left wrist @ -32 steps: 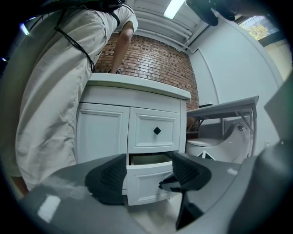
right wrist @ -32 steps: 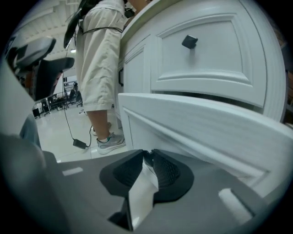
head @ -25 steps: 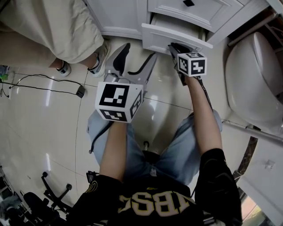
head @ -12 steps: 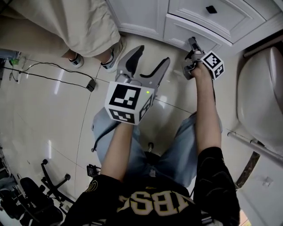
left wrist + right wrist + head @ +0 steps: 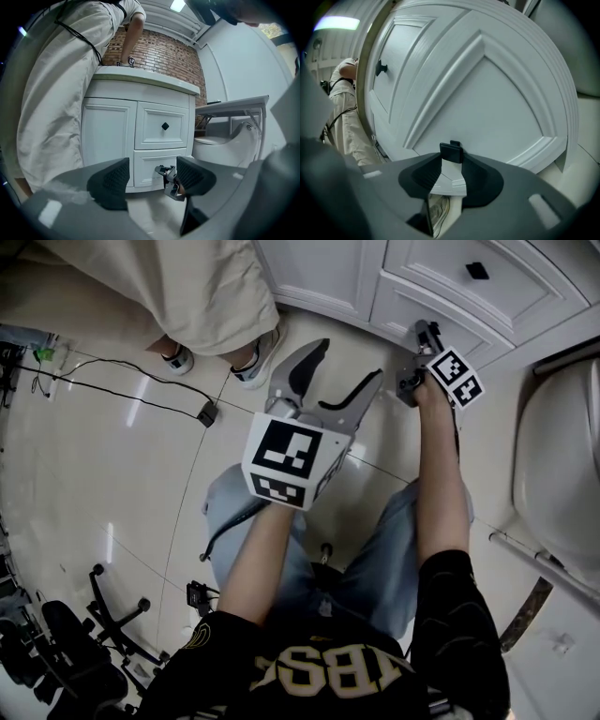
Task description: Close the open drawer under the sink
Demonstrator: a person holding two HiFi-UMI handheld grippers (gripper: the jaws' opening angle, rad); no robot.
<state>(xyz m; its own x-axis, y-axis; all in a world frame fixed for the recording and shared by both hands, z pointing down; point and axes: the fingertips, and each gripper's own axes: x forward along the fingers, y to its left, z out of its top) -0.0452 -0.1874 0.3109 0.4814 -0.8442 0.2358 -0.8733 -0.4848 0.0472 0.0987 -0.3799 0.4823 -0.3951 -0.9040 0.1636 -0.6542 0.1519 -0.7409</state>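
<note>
The lower drawer (image 5: 439,317) under the sink sits flush with the white cabinet, below the upper drawer (image 5: 487,277). My right gripper (image 5: 424,332) is against the lower drawer's front (image 5: 487,93). Its jaws stand a little apart, and the small black knob (image 5: 451,151) sits at their tips without being pinched. The left gripper view also catches the right gripper (image 5: 169,177) at that drawer (image 5: 150,164). My left gripper (image 5: 330,379) hangs over the floor a short way back from the cabinet, open and holding nothing.
A person in beige trousers (image 5: 187,287) and sneakers (image 5: 251,367) stands at the cabinet's left. A black cable with a plug (image 5: 206,413) lies on the tiled floor. A toilet (image 5: 562,474) is at the right, and a chair base (image 5: 103,615) is at the lower left.
The drawer, open a second ago, has gone in flush. My right gripper moved in with it, rolled, and its jaws parted around the knob. The left gripper stayed nearly still.
</note>
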